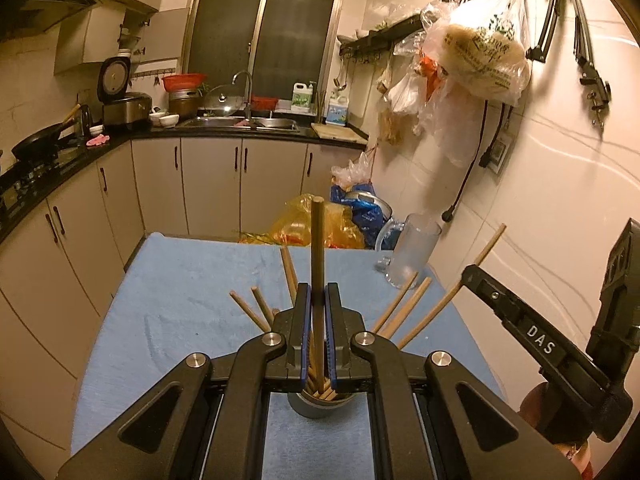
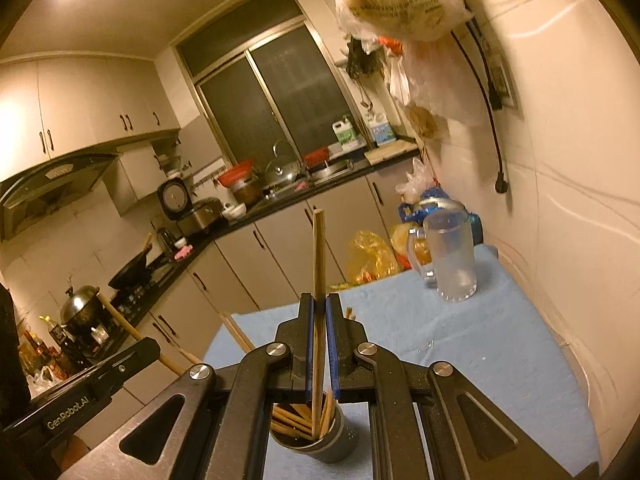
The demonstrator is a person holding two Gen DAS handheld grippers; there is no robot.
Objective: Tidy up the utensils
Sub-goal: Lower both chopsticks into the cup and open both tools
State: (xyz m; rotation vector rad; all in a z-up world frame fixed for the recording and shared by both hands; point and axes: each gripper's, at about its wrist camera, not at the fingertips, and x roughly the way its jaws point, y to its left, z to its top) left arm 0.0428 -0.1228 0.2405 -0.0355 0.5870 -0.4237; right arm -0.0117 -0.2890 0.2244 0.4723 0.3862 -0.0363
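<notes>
Utensils here means chopsticks, and most of them stand bunched in a dark round holder (image 2: 312,436) on a table covered with a blue cloth (image 1: 180,300). That table fills the near part of both wrist views, with kitchen cabinets and a black counter behind it and a white wall on the right side. A frosted glass mug (image 2: 452,256) stands at the far right corner of the cloth, well apart from the holder.

The holder sits directly under both grippers, low in each view and partly hidden by the black frames. Loose chopsticks (image 1: 412,304) fan outward from it, leaning left and right.

The left gripper (image 1: 318,300) is clamped on 1 dark chopstick (image 1: 318,240), whose long axis runs nearly upright, its lower end going down toward the holder's mouth and its top standing high above the fingertips. The right gripper (image 2: 319,312) is clenched the same way on 1 pale chopstick (image 2: 319,256), also near upright, its lower end down among the sticks in the holder.

Both grippers are about equally near the holder, each more or less above it, and the mug lies ahead and to the right, nearer the right hand. If the sticks are to go to the mug, I judge a straight lift along each stick's axis comes first, so the leaning neighbours are not dragged out.
</notes>
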